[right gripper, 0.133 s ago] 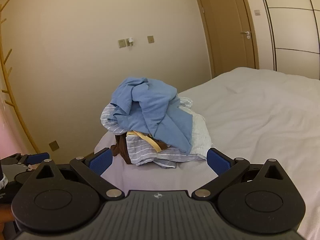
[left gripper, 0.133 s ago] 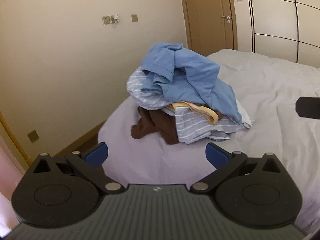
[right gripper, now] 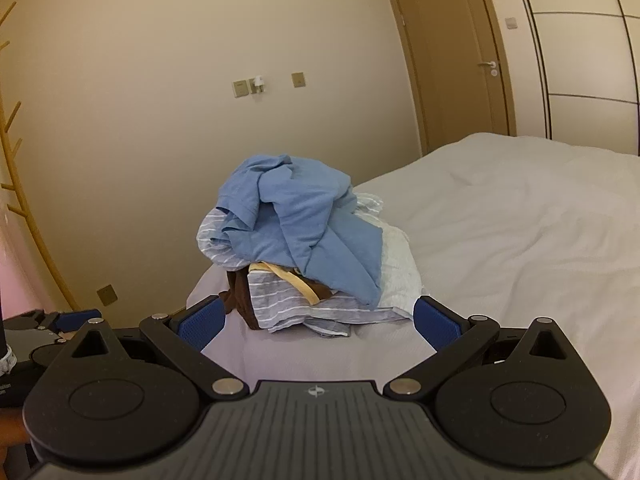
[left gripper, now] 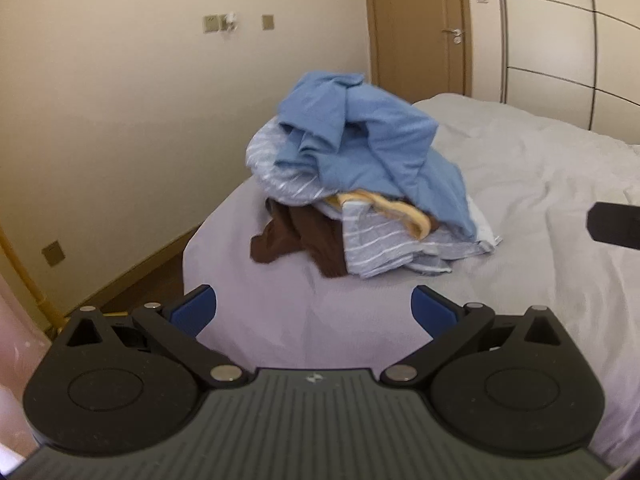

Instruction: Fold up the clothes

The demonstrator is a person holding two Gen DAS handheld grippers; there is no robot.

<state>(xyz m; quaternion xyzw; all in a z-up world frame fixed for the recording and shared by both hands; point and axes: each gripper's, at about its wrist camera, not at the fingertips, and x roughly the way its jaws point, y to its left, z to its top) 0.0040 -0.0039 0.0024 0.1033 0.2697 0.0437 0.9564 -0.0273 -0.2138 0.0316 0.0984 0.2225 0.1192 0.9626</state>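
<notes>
The heap of clothes (left gripper: 360,184) sits right where it sat a moment ago, on the near corner of the bed (left gripper: 540,184), by the wall. Nothing in it has shifted: the blue shirt (left gripper: 360,140) is draped over the top, a grey striped garment (left gripper: 384,248) is beneath it, a yellow band (left gripper: 400,210) peeks out between them, and a brown piece (left gripper: 304,236) spills out at the heap's wall side. From my right camera a white cloth (right gripper: 394,264) shows tucked behind the heap, on its door side.

My view from both wrists is almost unchanged from the last frame; if I have drifted, it is too slight to call.

Now the fingers. My left gripper (left gripper: 314,310) is spread wide, blue pads (left gripper: 196,308) far apart, nothing between them but bare sheet, short of the heap and not touching it. My right gripper (right gripper: 318,318) is likewise gaping and empty, its pads (right gripper: 202,320) framing the lower edge of the heap in the picture without contact. At the left edge of my right camera I can see the left gripper alongside, on the wall side of the heap.

Beyond the heap, the wall carries switch plates (right gripper: 240,89), and the door (right gripper: 452,52) stands closed past the bed's far corner.
</notes>
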